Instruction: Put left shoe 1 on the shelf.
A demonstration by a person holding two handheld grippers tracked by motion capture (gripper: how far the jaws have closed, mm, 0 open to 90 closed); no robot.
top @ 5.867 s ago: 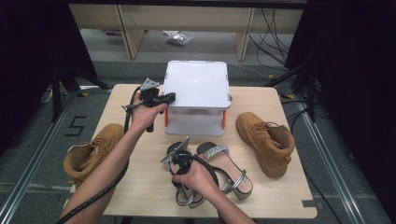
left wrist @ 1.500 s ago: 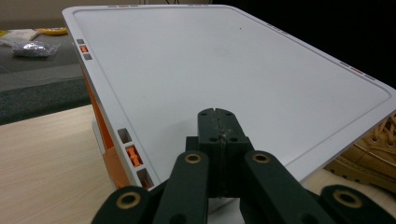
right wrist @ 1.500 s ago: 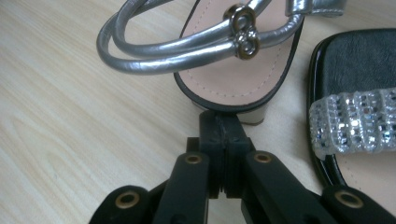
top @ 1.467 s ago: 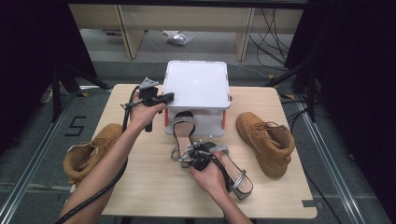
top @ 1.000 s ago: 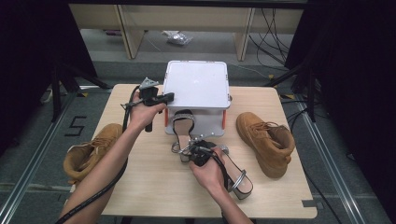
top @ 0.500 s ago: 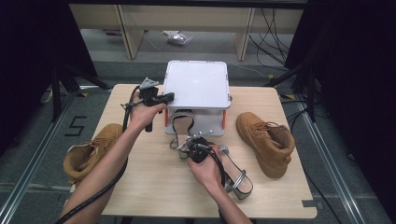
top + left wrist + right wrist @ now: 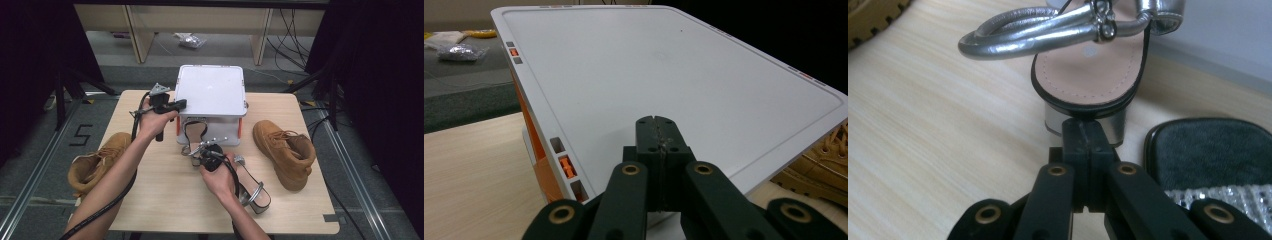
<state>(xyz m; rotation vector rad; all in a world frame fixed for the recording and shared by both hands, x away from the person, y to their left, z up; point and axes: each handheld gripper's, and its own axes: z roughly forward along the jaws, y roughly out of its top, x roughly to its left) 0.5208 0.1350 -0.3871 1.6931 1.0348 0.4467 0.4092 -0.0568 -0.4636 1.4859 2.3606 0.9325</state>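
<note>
Silver sandal (image 7: 1083,65) lies against the front of the white box (image 7: 210,95), heel toward the right gripper (image 7: 1083,132), whose clenched jaws butt its heel block, grasping nothing. Step in hand appears to be pushing it. Left gripper (image 7: 658,137), jaws clenched and empty, rests on the box lid. Next: align the second sandal (image 7: 250,182), which lies nearer the person on the counter (image 7: 165,195).

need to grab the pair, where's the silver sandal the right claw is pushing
In the high view the silver sandal stands mid-table against the front of the white box, just ahead of the shut right claw; its mate lies behind.
</note>
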